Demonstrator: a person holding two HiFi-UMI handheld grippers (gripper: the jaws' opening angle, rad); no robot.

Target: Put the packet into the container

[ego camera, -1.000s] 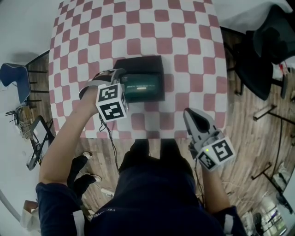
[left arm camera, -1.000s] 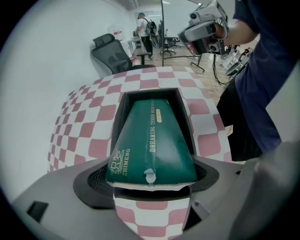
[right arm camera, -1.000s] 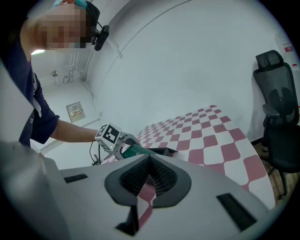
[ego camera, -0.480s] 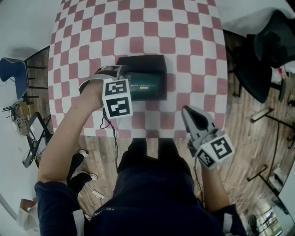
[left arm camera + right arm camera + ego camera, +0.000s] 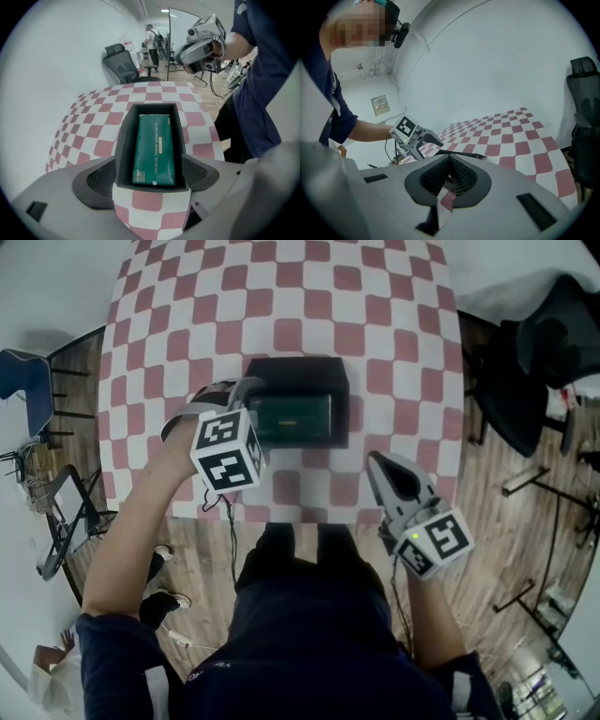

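Tongs in my left hand [image 5: 239, 390] stand open, the jaws spread wide and holding nothing, just at the left end of the black container [image 5: 296, 368]; in the left gripper view that end sits framed between the two jaws. Inside the container the green packet [image 5: 291, 414] lies flat, filling most of the floor. My right tongs [image 5: 382, 470] are closed, jaws together with nothing between them, held by the near right part of the tabletop [image 5: 281, 296], well apart from the container. The tabletop wears a red and white checked cloth. A black office chair [image 5: 553, 324] stands on the wooden floor to the right.
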